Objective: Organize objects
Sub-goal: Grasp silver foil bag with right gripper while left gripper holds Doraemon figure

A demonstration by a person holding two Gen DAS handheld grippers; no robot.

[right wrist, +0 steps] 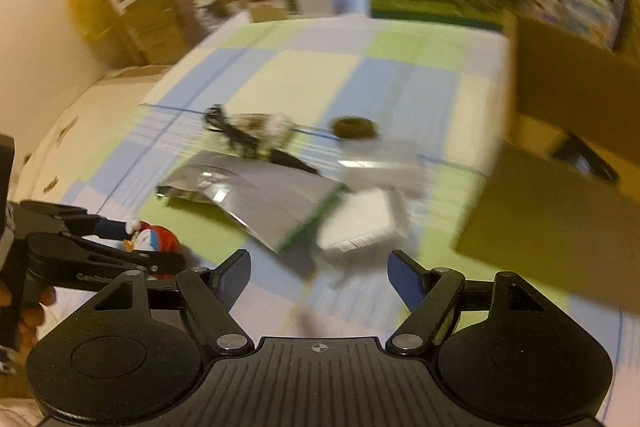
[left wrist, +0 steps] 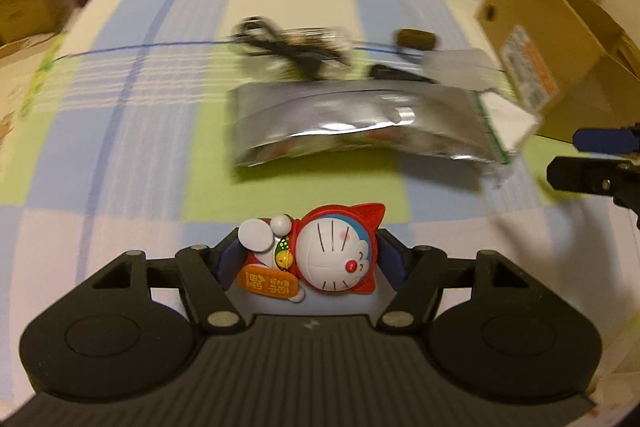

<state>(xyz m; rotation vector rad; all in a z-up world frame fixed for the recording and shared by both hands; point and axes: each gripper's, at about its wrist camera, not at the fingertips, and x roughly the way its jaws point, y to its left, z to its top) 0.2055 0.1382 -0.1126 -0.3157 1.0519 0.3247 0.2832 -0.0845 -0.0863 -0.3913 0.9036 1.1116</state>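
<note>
Two grippers: your left gripper [left wrist: 308,267] pinches the cat figurine [left wrist: 320,259] at lower centre; your right gripper [right wrist: 318,281] is spread, empty. The cardboard box [left wrist: 560,67] lies upper right, nearer the right.

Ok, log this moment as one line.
left claw: shut on cat figurine | right claw: open, empty | silver pouch: on checked cloth | cardboard box: right

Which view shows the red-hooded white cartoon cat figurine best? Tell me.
The left wrist view: the red-hooded white cartoon cat figurine sits sharp and close, clamped in the left hand-held gripper. The right wrist view shows only a small, partly hidden glimpse at lower left.
</note>
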